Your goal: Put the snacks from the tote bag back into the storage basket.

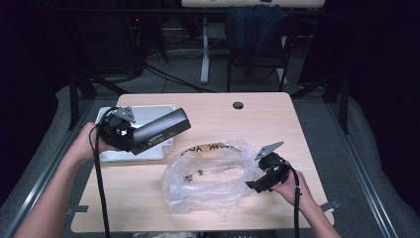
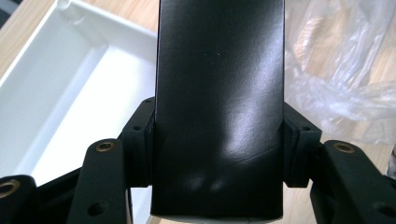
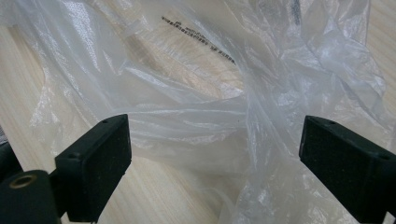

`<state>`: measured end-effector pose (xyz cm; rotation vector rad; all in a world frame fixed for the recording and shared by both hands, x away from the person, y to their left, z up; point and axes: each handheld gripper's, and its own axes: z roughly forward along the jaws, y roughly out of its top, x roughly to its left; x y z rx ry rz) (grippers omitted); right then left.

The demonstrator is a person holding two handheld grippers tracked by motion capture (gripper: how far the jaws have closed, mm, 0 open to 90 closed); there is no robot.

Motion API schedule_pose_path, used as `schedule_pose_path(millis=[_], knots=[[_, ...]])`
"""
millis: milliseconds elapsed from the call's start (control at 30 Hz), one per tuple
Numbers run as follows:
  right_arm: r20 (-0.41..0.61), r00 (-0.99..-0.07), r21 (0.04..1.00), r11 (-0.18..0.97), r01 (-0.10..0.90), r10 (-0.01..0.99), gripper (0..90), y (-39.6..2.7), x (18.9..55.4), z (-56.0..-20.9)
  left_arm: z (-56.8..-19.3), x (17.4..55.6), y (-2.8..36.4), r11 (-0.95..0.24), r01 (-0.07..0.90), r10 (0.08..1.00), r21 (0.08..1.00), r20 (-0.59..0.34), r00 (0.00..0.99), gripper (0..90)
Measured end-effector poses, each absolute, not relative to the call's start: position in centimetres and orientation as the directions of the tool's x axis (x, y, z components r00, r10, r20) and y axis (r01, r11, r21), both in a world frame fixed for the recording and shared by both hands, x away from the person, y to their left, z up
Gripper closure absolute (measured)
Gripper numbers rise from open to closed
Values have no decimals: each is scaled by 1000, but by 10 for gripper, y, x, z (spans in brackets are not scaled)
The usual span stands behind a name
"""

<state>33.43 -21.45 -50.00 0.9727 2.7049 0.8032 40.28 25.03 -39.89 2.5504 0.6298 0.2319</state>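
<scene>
Left tongs clamp a black box hiding the white tray; right tongs gape at the plastic bag.

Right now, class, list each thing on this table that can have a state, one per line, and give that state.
Long black rectangular box: lifted off the table, clamped between the left gripper's pads, above the tray.
Shallow white plastic tray: flat on the table.
Clear crumpled plastic bag: lying loose on the table, mouth gaping.
Right gripper: open at the bag's edge, jaws apart.
</scene>
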Motion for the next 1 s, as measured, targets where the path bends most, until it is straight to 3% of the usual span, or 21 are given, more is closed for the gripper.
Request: schedule_pose_path(millis=[400,1000], knots=[[32,-774,536,643,547,632,84,-215,335,-501,-408,411,284,-741,453,537,495,33,843,428],[26,-771,529,646,550,636,85,-215,336,-501,-454,437,314,-711,521,596,473,11,803,428]])
